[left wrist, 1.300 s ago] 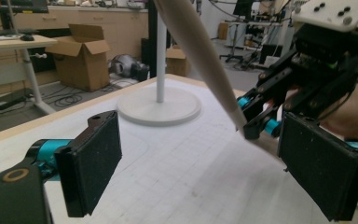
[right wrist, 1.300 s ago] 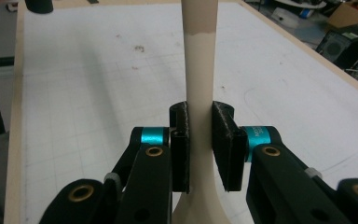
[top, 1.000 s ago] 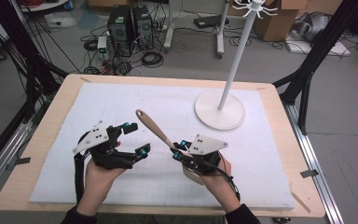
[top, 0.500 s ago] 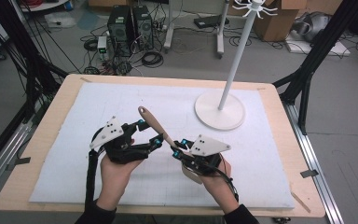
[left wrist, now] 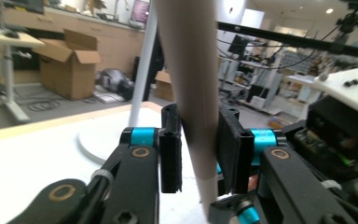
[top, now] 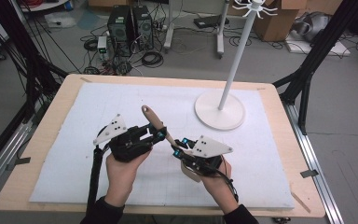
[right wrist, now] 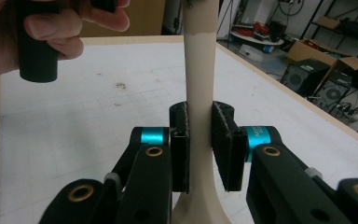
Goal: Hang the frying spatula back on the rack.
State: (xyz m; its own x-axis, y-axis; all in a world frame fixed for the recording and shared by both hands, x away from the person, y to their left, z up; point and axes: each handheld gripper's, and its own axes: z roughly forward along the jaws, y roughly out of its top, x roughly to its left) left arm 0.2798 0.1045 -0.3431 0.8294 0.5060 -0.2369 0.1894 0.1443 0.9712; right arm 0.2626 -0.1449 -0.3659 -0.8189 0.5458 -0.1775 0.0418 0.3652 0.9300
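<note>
Beige wooden spoon [top: 157,126] sits between my two grippers, lifted off the white mat [top: 74,116], near-centre of the table [top: 51,107]. Handle tip points far-left and up; the bowl end is down by my right hand, mostly hidden.

Right gripper [top: 179,148]: jaws closed on the spoon's lower handle, pads tight on both sides in the right gripper view [right wrist: 199,140]. Left gripper [top: 159,134]: jaws straddle the upper handle; in the left gripper view [left wrist: 198,144] the right pad looks to be touching, with a thin gap at the left pad, so I read it as closing, not yet clamped.

Progress, my guess: this looks like a handover, right to left, or a regrasp. The pick is done and the spoon is up and steady. Left to do: the left gripper finishes its squeeze, the right lets go, then the spoon goes wherever it's headed, maybe the white hook stand [top: 220,109] far-right. I can't tell for sure.

Room: lots of bare mat left and far of the grippers, nothing lying on it. The stand's round base is near on the far-right, apart from the right gripper, and its pole rises tall, so watch any swing that way. The near table edge is close under my forearms, so there's little room to pull back. The two grippers are almost touching; any move apart should go sideways.
</note>
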